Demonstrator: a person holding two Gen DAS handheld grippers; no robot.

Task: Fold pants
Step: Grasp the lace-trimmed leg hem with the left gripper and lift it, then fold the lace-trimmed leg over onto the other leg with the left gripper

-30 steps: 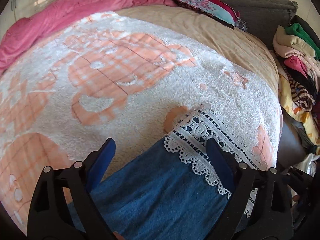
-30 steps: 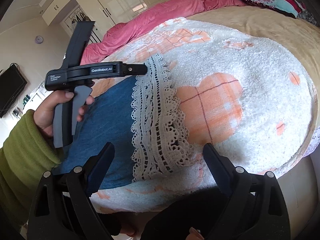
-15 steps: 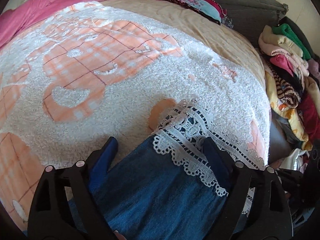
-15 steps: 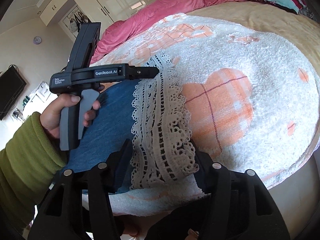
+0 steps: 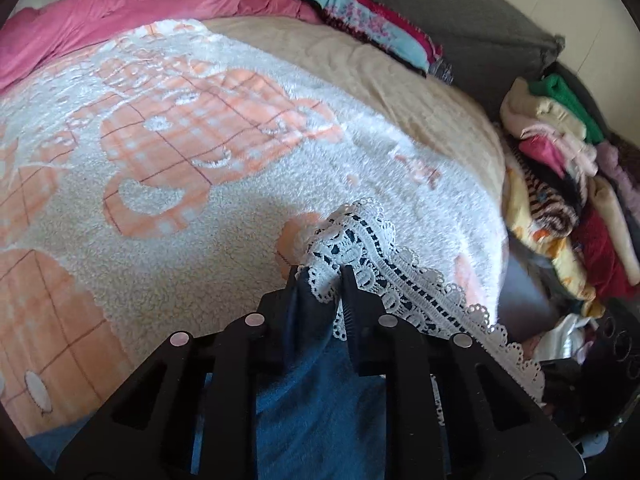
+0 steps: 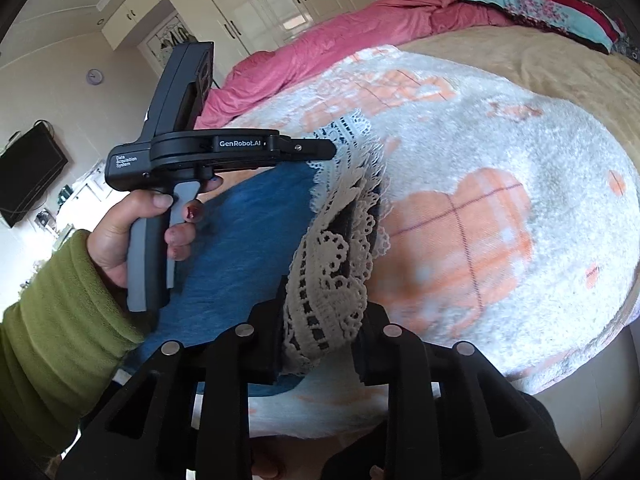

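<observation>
Blue denim pants (image 5: 320, 400) with a white lace hem (image 5: 384, 272) lie on a white and orange fleece blanket (image 5: 180, 152). My left gripper (image 5: 320, 280) is shut on the far corner of the lace hem. In the right wrist view the pants (image 6: 248, 232) and lace hem (image 6: 332, 276) run across the blanket (image 6: 500, 200). My right gripper (image 6: 320, 300) is shut on the near end of the lace hem, which is bunched between its fingers. The left gripper (image 6: 332, 150) shows there from the side, held in a hand with a green sleeve.
A pink duvet (image 5: 120, 12) and floral bedding (image 5: 372, 28) lie at the bed's far side. A pile of clothes (image 5: 560, 168) sits to the right of the bed. Wardrobes (image 6: 280, 12) and a wall TV (image 6: 28, 172) stand beyond the bed.
Both grippers have closed from open onto the lace hem. The hem is now bunched and lifted off the blanket.
</observation>
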